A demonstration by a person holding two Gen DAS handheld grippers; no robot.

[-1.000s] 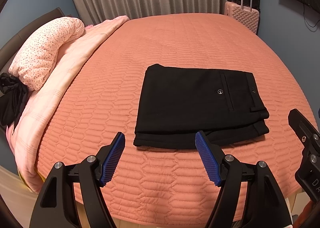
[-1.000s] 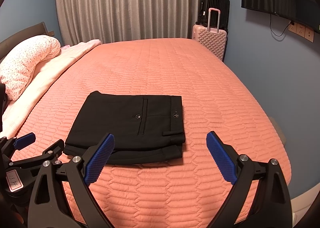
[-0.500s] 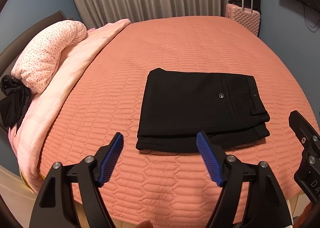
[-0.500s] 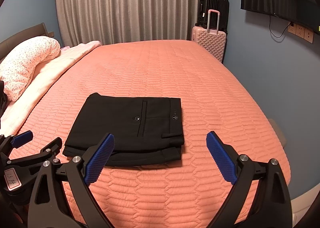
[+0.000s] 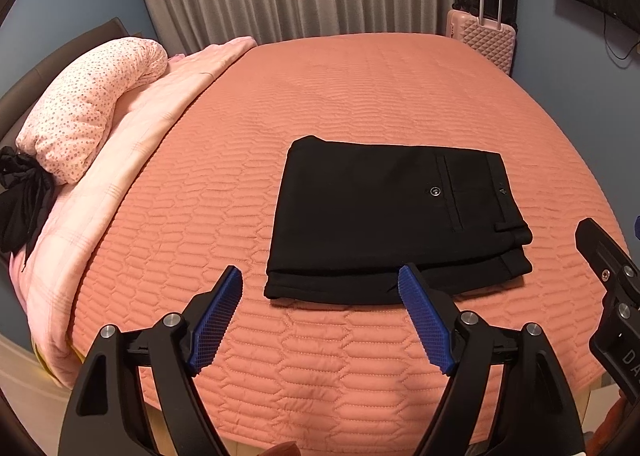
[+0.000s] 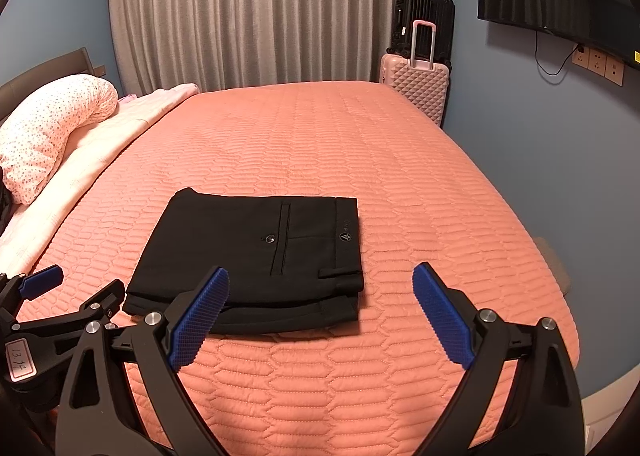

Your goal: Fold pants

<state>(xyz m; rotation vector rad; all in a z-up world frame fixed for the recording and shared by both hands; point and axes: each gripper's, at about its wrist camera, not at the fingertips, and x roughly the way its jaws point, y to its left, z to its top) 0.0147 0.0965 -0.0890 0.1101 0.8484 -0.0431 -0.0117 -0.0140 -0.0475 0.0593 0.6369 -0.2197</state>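
Black pants (image 5: 384,215) lie folded into a flat rectangle on the salmon quilted bed (image 5: 360,95), back pocket and button facing up, waistband at the right. They also show in the right wrist view (image 6: 256,252). My left gripper (image 5: 320,284) is open and empty, above the bed's near edge, just short of the pants' near edge. My right gripper (image 6: 320,288) is open and empty, near the pants' near right corner. Neither touches the cloth.
A dotted pink pillow (image 5: 92,103) and a pale pink blanket (image 5: 132,159) lie along the bed's left side, with a black cloth (image 5: 20,199) beside them. A pink suitcase (image 6: 416,87) and a black one (image 6: 424,15) stand at the far right by the curtain.
Both grippers have drawn back slightly from the pants and risen a little. The pants lie unmoved and both grippers stay open.
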